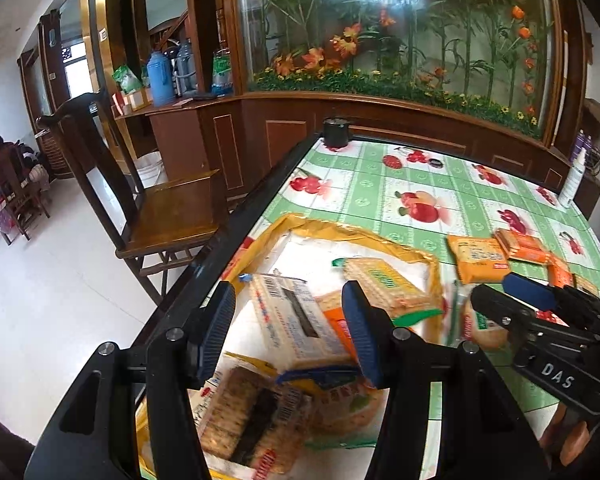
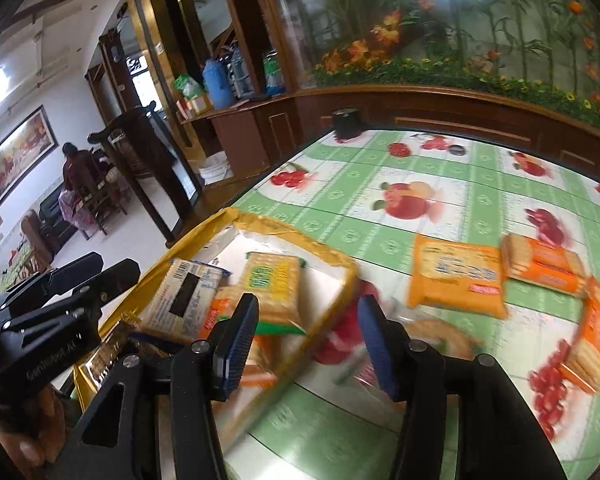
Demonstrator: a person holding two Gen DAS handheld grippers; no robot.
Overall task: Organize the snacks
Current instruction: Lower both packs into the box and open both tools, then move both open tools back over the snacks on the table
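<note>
A shallow yellow-rimmed box (image 1: 380,238) (image 2: 292,228) lies at the table's left edge and holds several cracker packets, among them a white barcode packet (image 1: 296,320) (image 2: 184,300) and a green-labelled one (image 1: 384,284) (image 2: 272,280). My left gripper (image 1: 290,332) is open above the box, straddling the white packet. My right gripper (image 2: 308,336) is open beside the box's right wall, over a blurred round cracker packet (image 2: 432,336) (image 1: 484,324). Orange packets (image 1: 480,258) (image 2: 456,280) lie on the tablecloth further right.
The table has a green fruit-patterned cloth (image 1: 380,188) (image 2: 420,176). A black jar (image 1: 337,132) (image 2: 346,122) stands at the far left corner, a white spray bottle (image 1: 572,178) at the right edge. A wooden chair (image 1: 156,208) stands left of the table.
</note>
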